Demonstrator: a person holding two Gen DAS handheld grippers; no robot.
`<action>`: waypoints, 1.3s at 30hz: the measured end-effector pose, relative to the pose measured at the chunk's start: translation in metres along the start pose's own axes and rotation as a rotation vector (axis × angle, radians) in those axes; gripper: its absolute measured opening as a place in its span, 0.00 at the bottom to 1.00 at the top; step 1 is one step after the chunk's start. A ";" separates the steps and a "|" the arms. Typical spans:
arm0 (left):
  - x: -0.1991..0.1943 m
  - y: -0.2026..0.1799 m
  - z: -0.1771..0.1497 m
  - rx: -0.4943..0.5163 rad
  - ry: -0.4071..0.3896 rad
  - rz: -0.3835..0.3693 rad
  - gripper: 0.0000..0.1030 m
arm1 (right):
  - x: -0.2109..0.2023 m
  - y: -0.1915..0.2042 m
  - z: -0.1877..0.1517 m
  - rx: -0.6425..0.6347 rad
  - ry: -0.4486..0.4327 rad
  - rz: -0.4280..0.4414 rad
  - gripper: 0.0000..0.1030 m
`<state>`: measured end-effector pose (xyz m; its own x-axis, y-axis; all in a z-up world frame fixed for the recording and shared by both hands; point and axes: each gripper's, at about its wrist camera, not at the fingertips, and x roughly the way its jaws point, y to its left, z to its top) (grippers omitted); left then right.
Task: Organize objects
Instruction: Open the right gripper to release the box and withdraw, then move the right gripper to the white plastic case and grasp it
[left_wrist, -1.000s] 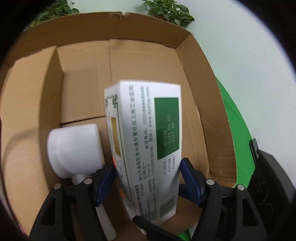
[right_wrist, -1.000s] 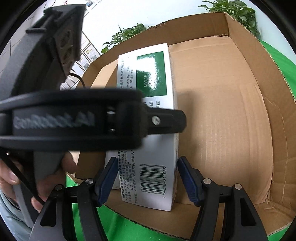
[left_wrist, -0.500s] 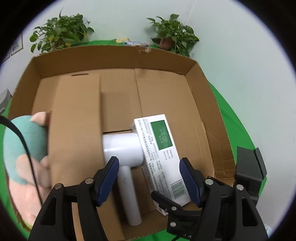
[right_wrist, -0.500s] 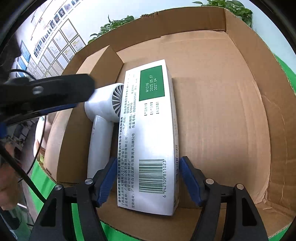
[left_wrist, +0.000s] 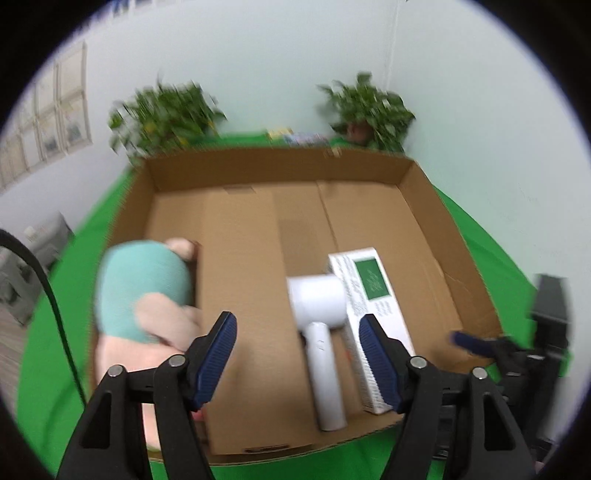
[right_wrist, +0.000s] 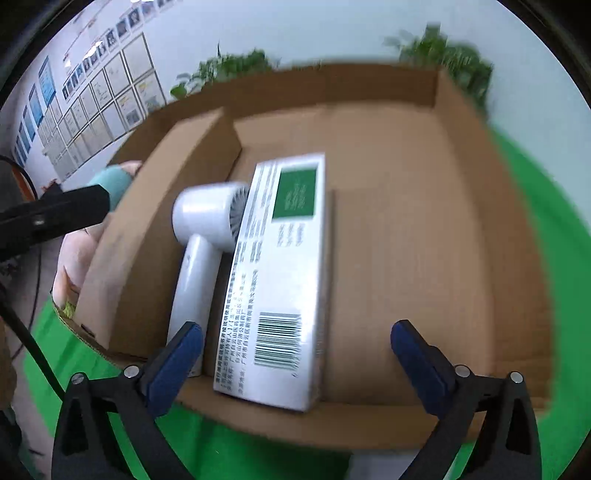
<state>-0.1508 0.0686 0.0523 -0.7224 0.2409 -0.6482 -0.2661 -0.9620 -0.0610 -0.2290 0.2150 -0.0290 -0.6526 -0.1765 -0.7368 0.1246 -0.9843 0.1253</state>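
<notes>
A white carton with a green panel (right_wrist: 284, 266) lies flat in the right compartment of the cardboard box (right_wrist: 369, 77), against a white hair dryer (right_wrist: 207, 218). My right gripper (right_wrist: 297, 365) hovers over the carton's barcode end. Its jaws are opening wide and its pads stand apart from the carton. In the left wrist view my left gripper (left_wrist: 297, 354) hangs high above the box (left_wrist: 277, 162), jaws opening, nothing between them. Below it lie the hair dryer (left_wrist: 317, 306) and the carton (left_wrist: 373, 291). A teal and pink plush toy (left_wrist: 140, 291) fills the left compartment.
A cardboard divider (left_wrist: 240, 295) splits the box. The box sits on a green cloth (left_wrist: 480, 240). Two potted plants (left_wrist: 166, 110) stand behind it by the wall. A black cable (left_wrist: 55, 314) hangs at the left. The box's far right floor is bare.
Both grippers let go of the carton, which now lies flat beside the hair dryer. The left gripper pulled back and up; the right gripper's jaws spread wide.
</notes>
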 end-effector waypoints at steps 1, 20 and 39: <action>-0.009 -0.001 -0.003 0.005 -0.041 0.022 0.78 | -0.009 0.004 0.000 -0.029 -0.035 -0.037 1.00; -0.052 0.004 -0.058 -0.041 -0.079 0.123 0.79 | -0.096 0.037 -0.037 -0.034 -0.156 -0.084 1.00; -0.051 -0.011 -0.089 -0.006 -0.055 -0.027 0.79 | -0.117 0.037 -0.086 -0.114 -0.146 0.122 1.00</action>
<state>-0.0542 0.0551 0.0187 -0.7488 0.2735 -0.6037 -0.2825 -0.9557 -0.0826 -0.0843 0.1997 0.0048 -0.7280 -0.3020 -0.6155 0.2876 -0.9495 0.1257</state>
